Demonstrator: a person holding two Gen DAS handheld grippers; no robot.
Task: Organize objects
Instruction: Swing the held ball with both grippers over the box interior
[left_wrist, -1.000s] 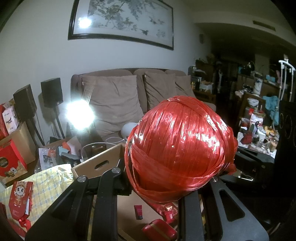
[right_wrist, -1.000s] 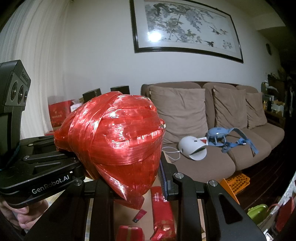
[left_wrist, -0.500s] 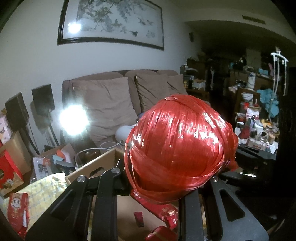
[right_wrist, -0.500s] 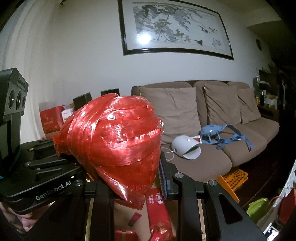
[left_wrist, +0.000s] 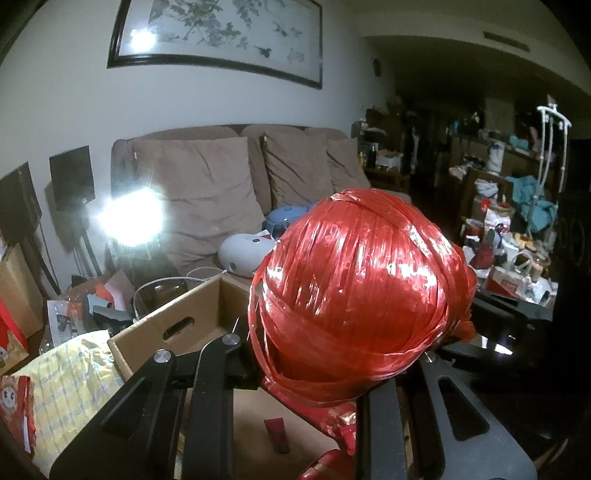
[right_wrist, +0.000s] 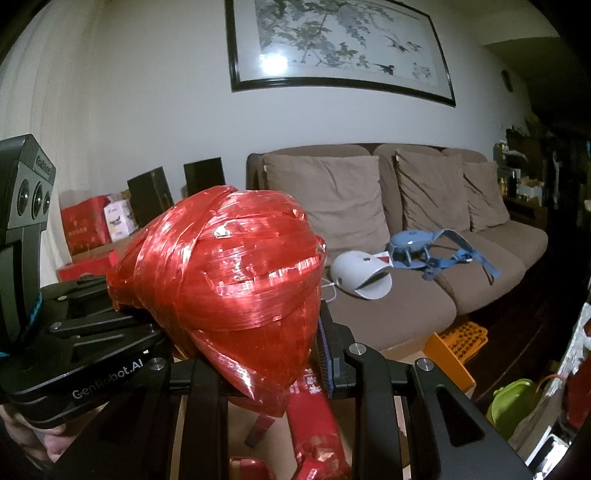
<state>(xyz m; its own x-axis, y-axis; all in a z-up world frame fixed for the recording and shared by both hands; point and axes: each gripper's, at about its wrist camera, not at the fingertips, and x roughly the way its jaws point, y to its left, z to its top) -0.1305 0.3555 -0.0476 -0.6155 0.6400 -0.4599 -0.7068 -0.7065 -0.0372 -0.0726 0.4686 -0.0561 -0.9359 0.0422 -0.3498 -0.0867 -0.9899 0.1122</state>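
**Lowering the twine ball into the box**

Holding a red twine ball (left_wrist: 360, 295) above the open cardboard box (left_wrist: 177, 325), just over its near half. Gripped from two sides: left gripper (left_wrist: 314, 373) clenched on the ball's underside, right gripper (right_wrist: 258, 354) clenched on its tapered lower end, blue pad pressed against the red strands. Left gripper's body visible at the ball's left in the right wrist view.

Inside the box, below the ball: a small red tube (left_wrist: 277, 430) on the bare floor, a long red packet (right_wrist: 317, 424), a red tin (right_wrist: 251, 469) at the near edge. Beyond the box, a sofa (right_wrist: 369, 206) with a white device (right_wrist: 360, 275).

Judged step: set-down. To do it well: keep both grips even, since the slick wound strands look likely to slip or unravel. Bring both hands down together and level. Aim for bare cardboard beside the tube, clear of the packet. Rest the ball on the floor before letting go, loosen one side first, then draw both grippers out without snagging the loose loop hanging under the ball.
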